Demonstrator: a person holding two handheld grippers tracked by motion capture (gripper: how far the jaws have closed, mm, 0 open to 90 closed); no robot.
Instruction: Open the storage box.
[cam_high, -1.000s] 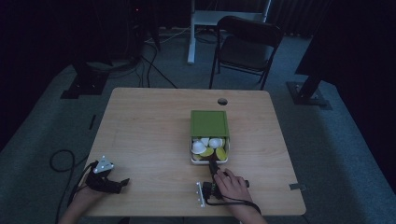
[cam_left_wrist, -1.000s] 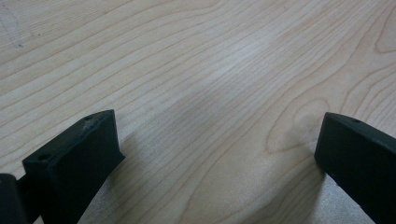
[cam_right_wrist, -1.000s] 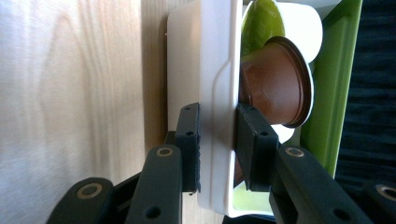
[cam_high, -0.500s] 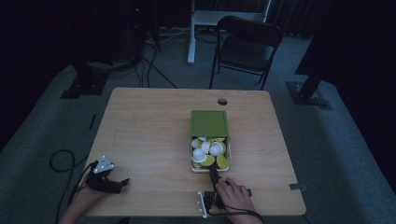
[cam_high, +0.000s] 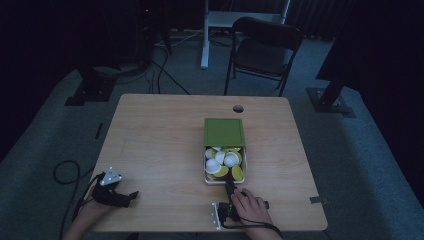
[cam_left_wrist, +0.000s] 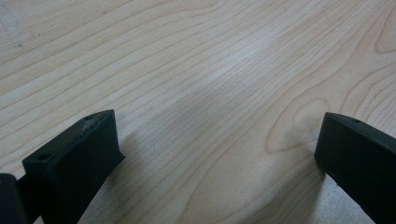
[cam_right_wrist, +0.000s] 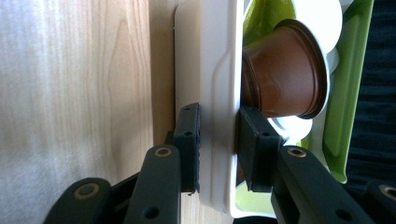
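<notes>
A green box (cam_high: 224, 132) lies on the wooden table (cam_high: 155, 140), with a white tray (cam_high: 223, 181) drawn out of it toward me. The tray holds several white, yellow-green and brown capsules (cam_high: 223, 160). My right gripper (cam_high: 230, 187) is shut on the tray's near wall (cam_right_wrist: 218, 93), one pad outside and one inside; its jaws have just been opening a touch, with the wall still between them. A brown capsule (cam_right_wrist: 280, 79) lies just behind the inner pad. My left gripper (cam_high: 131, 196) rests at the table's near left, open over bare wood (cam_left_wrist: 217, 135).
A cable hole (cam_high: 238, 108) sits in the table's far side behind the box. A dark folding chair (cam_high: 263, 50) stands beyond the table. A strip of tape (cam_high: 317, 200) lies at the near right edge. Cables trail on the floor at left.
The right hand has drawn back toward the near edge, and the tray has slid further out of the green box, showing more capsules. The left gripper has stayed put.
</notes>
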